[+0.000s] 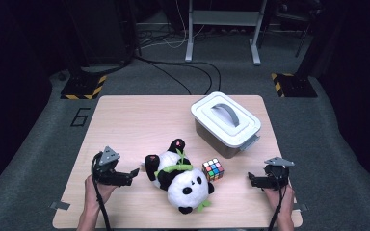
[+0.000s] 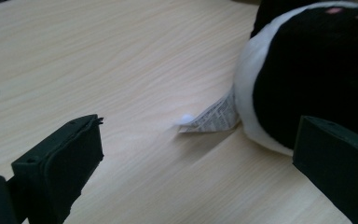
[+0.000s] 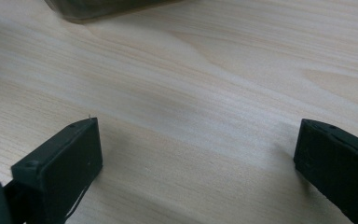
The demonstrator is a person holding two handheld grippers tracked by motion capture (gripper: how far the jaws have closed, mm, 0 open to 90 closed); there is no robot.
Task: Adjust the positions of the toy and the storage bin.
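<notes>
1. Left tool [image 1: 134,172], jaws wide apart and empty, sits just left of the panda plush [image 1: 180,178].
2. Right tool [image 1: 250,179], equally wide and empty, rests well right of the panda.
3. Its left gripper view reveals a printed tag [image 2: 212,116] under the panda's rump.
4. Black-and-white panda lies mid-counter [image 1: 125,120], green bamboo across it.

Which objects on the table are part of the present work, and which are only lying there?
Part of the work:
- plush panda, nearest the open left gripper
- colour cube, between the panda and the open right gripper

Only lying there:
- lidded storage box, shut, at the table's far right
</notes>
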